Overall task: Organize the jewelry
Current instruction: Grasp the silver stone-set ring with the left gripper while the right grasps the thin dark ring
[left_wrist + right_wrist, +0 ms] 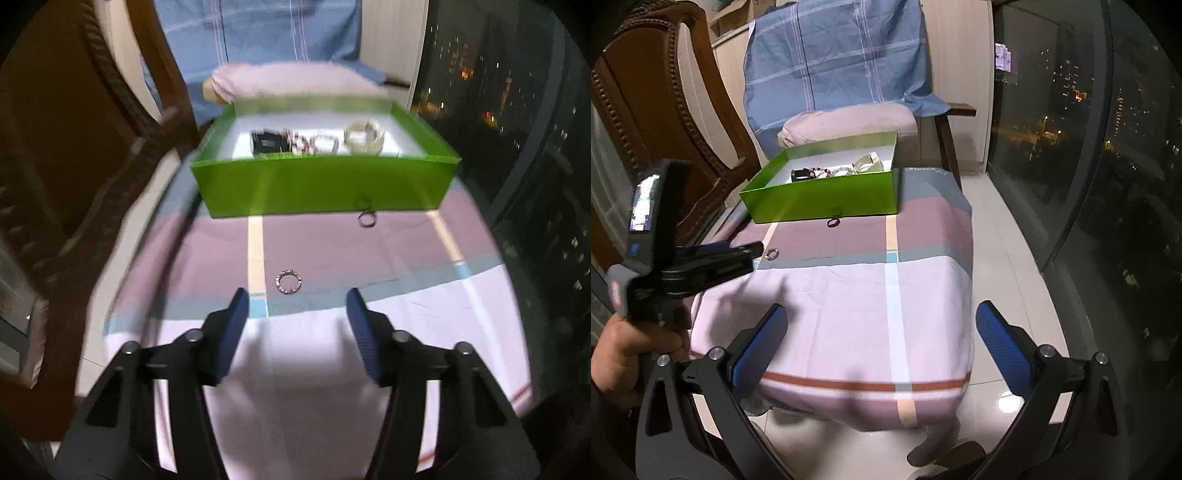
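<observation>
A small beaded silver bracelet (288,282) lies on the striped cloth just beyond my left gripper (297,299), whose blue pads stand apart with nothing between them. A dark ring (366,218) lies against the front wall of the green box (325,184). Inside the box are a black item (266,143), beaded bracelets (314,144) and a pale bangle (364,137). In the right wrist view my right gripper (881,314) hangs open over the cloth's near end. There the left gripper (757,249) points at the bracelet (772,253), with the ring (833,222) and box (827,201) beyond.
The striped cloth (857,295) covers a small table. A carved wooden chair (657,92) stands at the left, a cushioned chair with a blue cloth (834,55) behind the box. Dark glass windows (1071,147) run along the right, with tiled floor (1004,258) between.
</observation>
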Available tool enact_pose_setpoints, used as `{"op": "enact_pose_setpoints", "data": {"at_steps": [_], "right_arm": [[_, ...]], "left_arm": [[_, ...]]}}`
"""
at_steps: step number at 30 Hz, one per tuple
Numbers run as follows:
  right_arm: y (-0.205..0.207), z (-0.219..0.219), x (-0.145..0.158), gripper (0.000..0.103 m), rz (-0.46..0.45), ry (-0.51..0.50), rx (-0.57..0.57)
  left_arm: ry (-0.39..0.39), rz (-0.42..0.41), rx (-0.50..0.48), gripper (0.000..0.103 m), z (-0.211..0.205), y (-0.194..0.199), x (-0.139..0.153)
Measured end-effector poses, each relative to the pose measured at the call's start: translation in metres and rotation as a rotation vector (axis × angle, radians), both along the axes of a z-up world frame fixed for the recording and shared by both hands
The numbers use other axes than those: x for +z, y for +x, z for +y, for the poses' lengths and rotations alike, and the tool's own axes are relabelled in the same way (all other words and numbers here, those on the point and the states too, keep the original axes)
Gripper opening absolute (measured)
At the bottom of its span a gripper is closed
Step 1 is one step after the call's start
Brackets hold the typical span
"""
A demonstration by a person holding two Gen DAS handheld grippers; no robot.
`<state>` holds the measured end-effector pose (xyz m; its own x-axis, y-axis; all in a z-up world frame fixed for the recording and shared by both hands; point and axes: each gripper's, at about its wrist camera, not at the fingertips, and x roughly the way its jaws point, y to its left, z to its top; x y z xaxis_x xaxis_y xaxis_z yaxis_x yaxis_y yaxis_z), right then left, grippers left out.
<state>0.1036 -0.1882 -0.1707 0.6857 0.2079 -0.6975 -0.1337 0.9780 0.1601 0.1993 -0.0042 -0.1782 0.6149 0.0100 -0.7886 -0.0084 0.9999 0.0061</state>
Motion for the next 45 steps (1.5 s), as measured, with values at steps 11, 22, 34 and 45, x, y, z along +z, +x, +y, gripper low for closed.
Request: {"op": "enact_pose_setpoints", "data": {"at_steps": [11, 22, 34, 45], "right_arm": [[0.069, 0.029, -0.013, 0.093, -0.003, -0.050, 0.026], [0.168, 0.105, -0.064, 0.068, 0.085, -0.102, 0.077], [0.205, 0.147, -0.085, 0.020, 0.130, -0.138, 0.074], [0.103, 0.093, -0.008, 0.020, 0.010, -0.051, 0.087]], "left_arm": [[-0.035, 0.074, -0.017, 0.019, 0.010, 0.034, -0.039], [-0.070, -0.132, -0.021, 0.019, 0.041, -0.024, 0.055], [-0.113, -0.185, -0.007, 0.019, 0.063, -0.044, 0.080], [-0.112, -0.199, -0.017, 0.019, 0.053, -0.065, 0.095]]}}
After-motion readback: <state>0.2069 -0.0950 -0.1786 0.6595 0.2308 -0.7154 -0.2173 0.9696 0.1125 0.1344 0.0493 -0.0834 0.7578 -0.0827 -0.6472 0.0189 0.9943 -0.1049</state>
